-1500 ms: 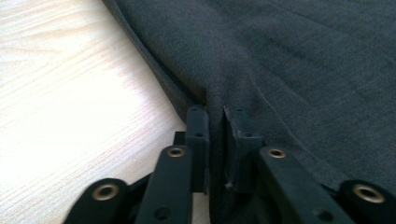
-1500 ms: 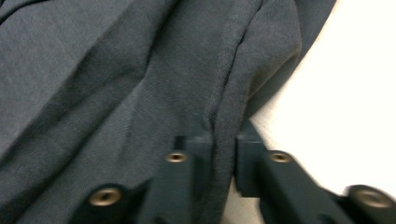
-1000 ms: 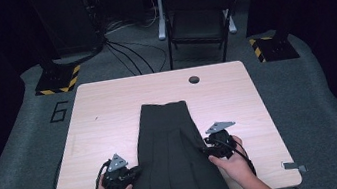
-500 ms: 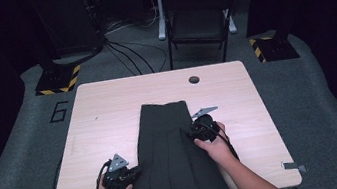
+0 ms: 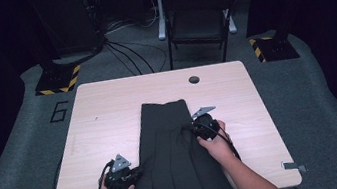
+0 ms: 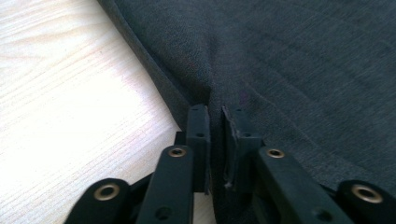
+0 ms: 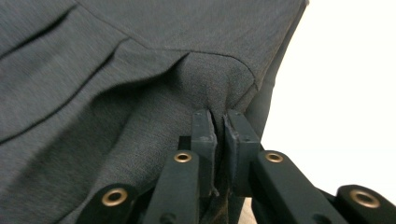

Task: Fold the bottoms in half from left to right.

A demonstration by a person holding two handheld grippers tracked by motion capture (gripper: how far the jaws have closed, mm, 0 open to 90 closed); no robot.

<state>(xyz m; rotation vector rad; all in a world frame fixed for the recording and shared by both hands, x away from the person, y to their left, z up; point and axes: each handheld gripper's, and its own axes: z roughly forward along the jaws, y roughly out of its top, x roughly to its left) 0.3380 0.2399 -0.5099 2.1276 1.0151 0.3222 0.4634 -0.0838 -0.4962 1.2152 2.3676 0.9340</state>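
Dark pleated skirt lying flat on the near middle of the wooden table. Left gripper pinches a fold at the skirt's left edge, its jaws having just eased slightly. Right gripper has just been closing, jaws now clamped on bunched cloth near the right edge

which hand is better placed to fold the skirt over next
Right, probably. The right gripper pinches the skirt mid-length at its right edge, where its jaws have just closed on a fold. The left gripper clamps the near left edge, anchoring it.
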